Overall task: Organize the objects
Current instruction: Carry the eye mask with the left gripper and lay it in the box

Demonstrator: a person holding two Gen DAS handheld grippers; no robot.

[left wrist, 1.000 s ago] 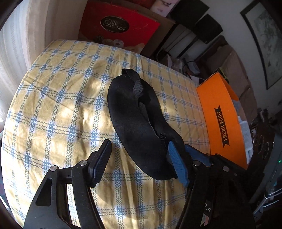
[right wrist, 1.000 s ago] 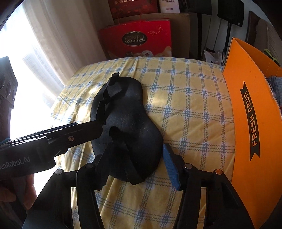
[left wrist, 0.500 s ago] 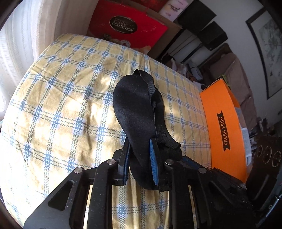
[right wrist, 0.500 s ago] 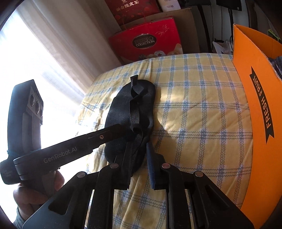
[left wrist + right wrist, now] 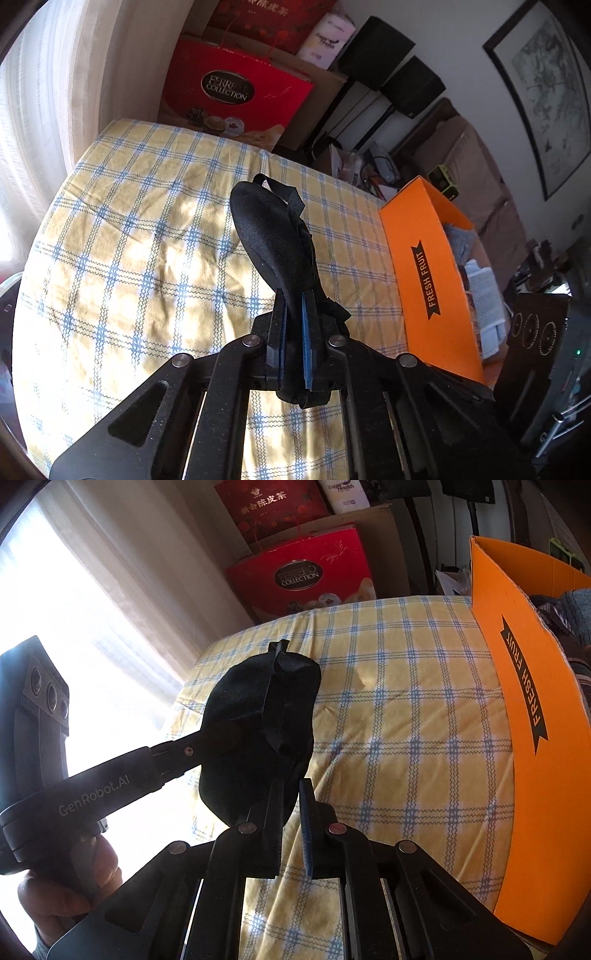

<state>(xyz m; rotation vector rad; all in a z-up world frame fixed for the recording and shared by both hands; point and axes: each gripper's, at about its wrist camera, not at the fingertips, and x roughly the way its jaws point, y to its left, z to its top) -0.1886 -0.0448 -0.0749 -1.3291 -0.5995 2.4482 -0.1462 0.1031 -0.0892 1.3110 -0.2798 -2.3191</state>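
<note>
A black padded eye mask with straps (image 5: pixel 271 236) is lifted above the yellow checked tablecloth (image 5: pixel 147 236). My left gripper (image 5: pixel 294 299) is shut on its near end. In the right wrist view the eye mask (image 5: pixel 258 720) hangs in front of my right gripper (image 5: pixel 291 786), whose jaws stand nearly closed at the mask's lower edge; whether they pinch it is unclear. The left gripper's body (image 5: pixel 110 779) reaches in from the left there.
An orange "Fresh Fruit" box (image 5: pixel 428 273) with folded cloths inside stands at the table's right edge; it also shows in the right wrist view (image 5: pixel 528 709). A red Ferrero gift bag (image 5: pixel 236 92) stands behind the table. A curtained window is at the left.
Both grippers closed from open around the eye mask. The mask has come up off the tablecloth and is held higher now.
</note>
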